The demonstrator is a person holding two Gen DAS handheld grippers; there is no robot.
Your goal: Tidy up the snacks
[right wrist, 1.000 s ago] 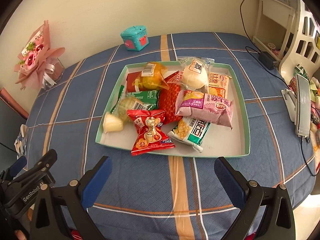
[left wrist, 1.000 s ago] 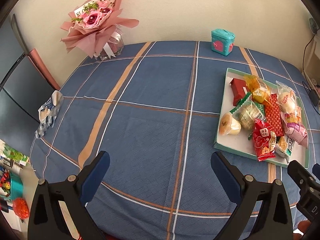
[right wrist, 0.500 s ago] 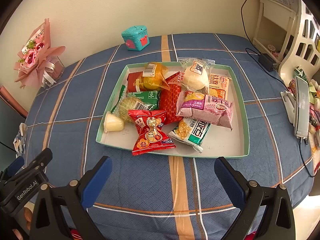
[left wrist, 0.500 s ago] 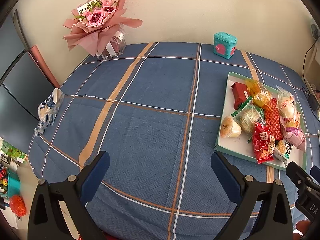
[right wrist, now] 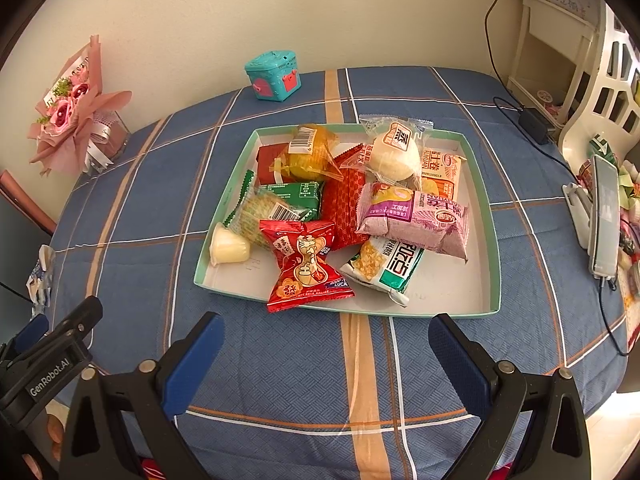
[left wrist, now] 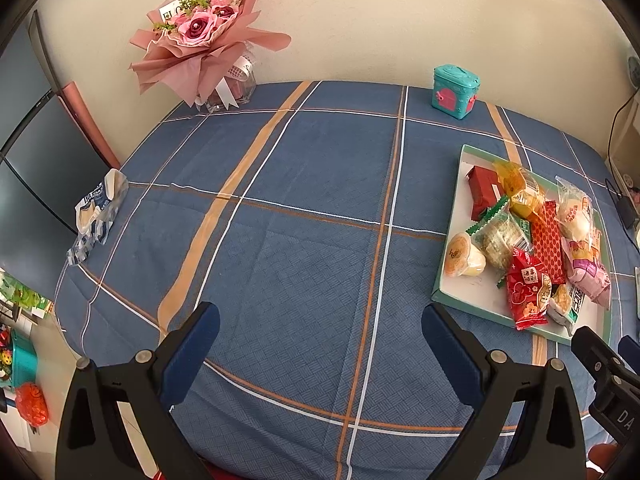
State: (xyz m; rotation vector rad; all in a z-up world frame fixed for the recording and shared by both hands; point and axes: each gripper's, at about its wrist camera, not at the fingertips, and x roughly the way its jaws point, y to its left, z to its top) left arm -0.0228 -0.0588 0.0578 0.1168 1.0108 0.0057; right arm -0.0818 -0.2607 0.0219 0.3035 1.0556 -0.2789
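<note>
A green-rimmed white tray [right wrist: 490, 240] holds several snacks: a red packet [right wrist: 306, 266] over its near rim, a jelly cup [right wrist: 229, 246], a purple packet [right wrist: 416, 218], a green-white packet [right wrist: 384, 266] and a white bun [right wrist: 394, 154]. My right gripper [right wrist: 326, 350] is open and empty above the cloth, just short of the tray's near edge. The tray also shows at the right of the left wrist view [left wrist: 452, 280]. My left gripper [left wrist: 320, 340] is open and empty over bare blue cloth, left of the tray.
A pink bouquet [left wrist: 204, 44] and a teal toy box [left wrist: 455, 92] stand at the table's far edge by the wall. A crumpled wrapper [left wrist: 96, 212] lies at the left edge. A phone on a stand [right wrist: 602, 216] and cables sit to the right.
Both grippers have tilted or pulled back slightly; the bouquet and tray sit a little lower in the left view. Both stay open and no snack has moved.
</note>
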